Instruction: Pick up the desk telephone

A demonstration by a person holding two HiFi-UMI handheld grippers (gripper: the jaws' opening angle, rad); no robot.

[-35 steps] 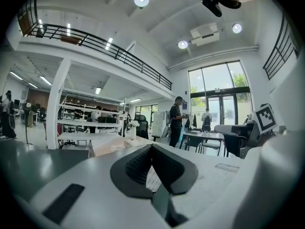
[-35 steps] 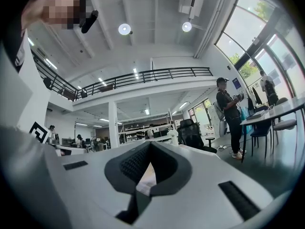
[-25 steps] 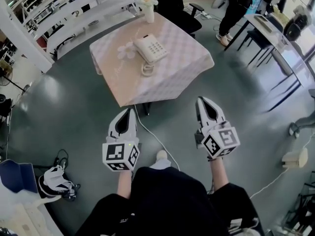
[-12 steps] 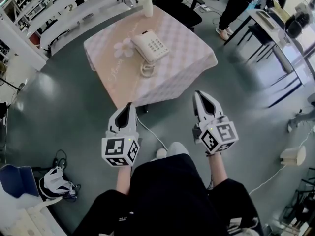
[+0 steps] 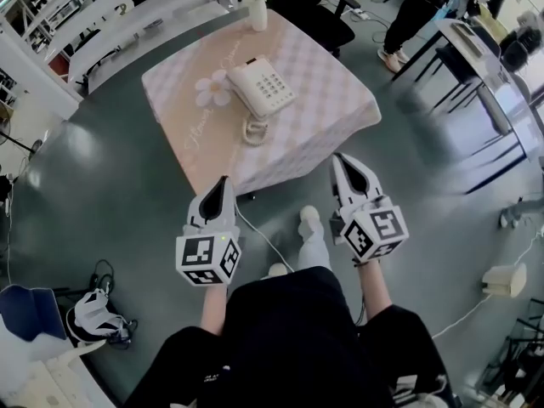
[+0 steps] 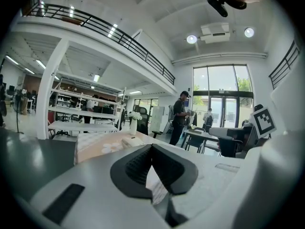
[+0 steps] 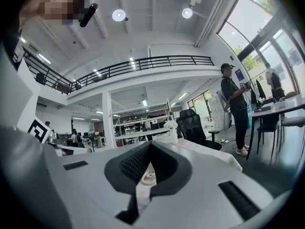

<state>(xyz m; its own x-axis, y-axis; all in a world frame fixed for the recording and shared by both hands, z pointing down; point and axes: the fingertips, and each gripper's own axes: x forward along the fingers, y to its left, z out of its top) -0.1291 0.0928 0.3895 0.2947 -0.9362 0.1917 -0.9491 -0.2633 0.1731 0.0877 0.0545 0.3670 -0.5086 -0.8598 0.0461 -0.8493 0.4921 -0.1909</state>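
A white desk telephone (image 5: pixel 263 87) with a coiled cord (image 5: pixel 255 129) lies on a table (image 5: pixel 340 92) under a pale checked cloth, in the upper middle of the head view. Both grippers hang in the air short of the table's near edge, pointing at it. My left gripper (image 5: pixel 223 179) is shut with nothing in it. My right gripper (image 5: pixel 339 157) is shut and empty too. In the left gripper view the telephone (image 6: pixel 127 140) shows small beyond the closed tips. In the right gripper view the coiled cord (image 7: pixel 148 177) shows through the notch of the jaws.
A white vase of flowers (image 5: pixel 257 5) stands at the table's far corner, a white flower (image 5: pixel 212 91) lies left of the telephone. A black office chair (image 5: pixel 308 7) is behind the table, a person (image 5: pixel 416 7) stands at the back right, desks (image 5: pixel 476 41) line the right, and a cable (image 5: pixel 263 236) crosses the floor.
Both grippers and the person carrying them have moved forward toward the table, which now sits closer and larger in the head view. Both stay shut.
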